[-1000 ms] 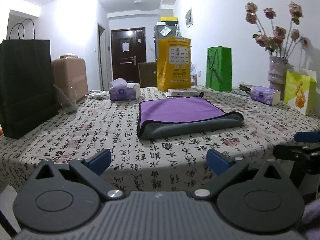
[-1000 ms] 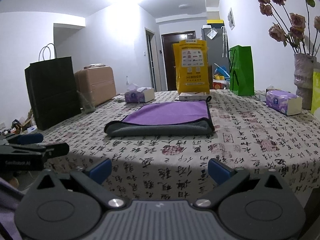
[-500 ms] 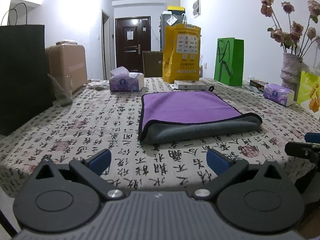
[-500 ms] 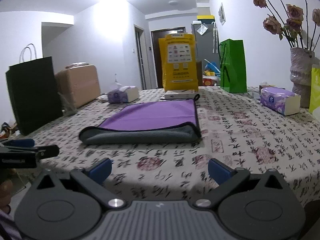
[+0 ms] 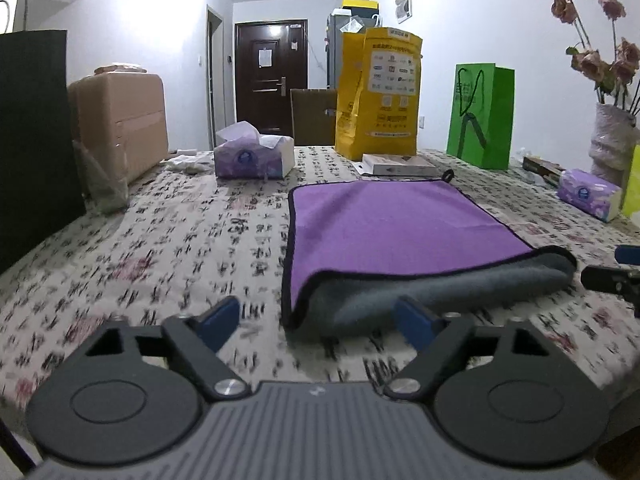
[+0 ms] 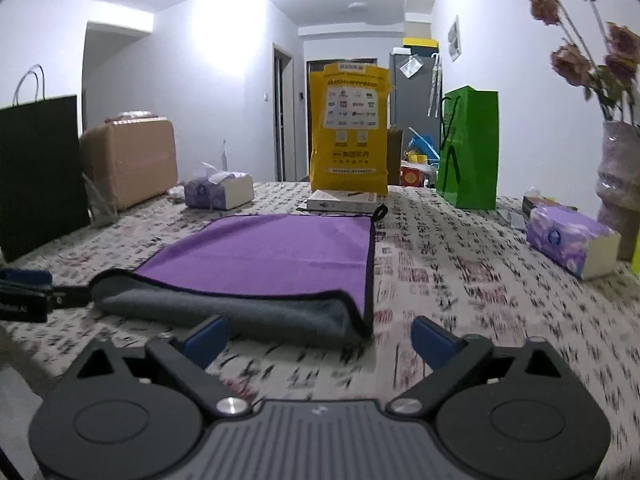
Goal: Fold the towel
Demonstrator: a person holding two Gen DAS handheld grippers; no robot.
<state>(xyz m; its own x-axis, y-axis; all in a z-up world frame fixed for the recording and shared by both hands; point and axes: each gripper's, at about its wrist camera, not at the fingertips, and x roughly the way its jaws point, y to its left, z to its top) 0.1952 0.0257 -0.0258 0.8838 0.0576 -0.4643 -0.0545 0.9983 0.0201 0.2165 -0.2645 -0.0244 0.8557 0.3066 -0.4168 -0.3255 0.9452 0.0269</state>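
A purple towel (image 5: 396, 228) with a grey underside and black edging lies folded in half on the patterned tablecloth (image 5: 180, 240), its rounded grey fold facing me. It also shows in the right wrist view (image 6: 272, 256). My left gripper (image 5: 316, 320) is open and empty, low over the table just before the towel's near left corner. My right gripper (image 6: 318, 338) is open and empty just before the near right corner. Each gripper's tip shows at the edge of the other view.
A black paper bag (image 5: 32, 132) and a tan suitcase (image 5: 124, 124) stand at the left. A tissue pack (image 5: 252, 156), a yellow bag (image 5: 378, 92), a flat box (image 5: 400, 164) and a green bag (image 5: 482, 116) stand behind the towel. Another tissue pack (image 6: 572, 240) and a flower vase (image 6: 620, 176) are at the right.
Both grippers have moved forward over the table edge toward the towel's near fold and stay open. The towel has not moved.
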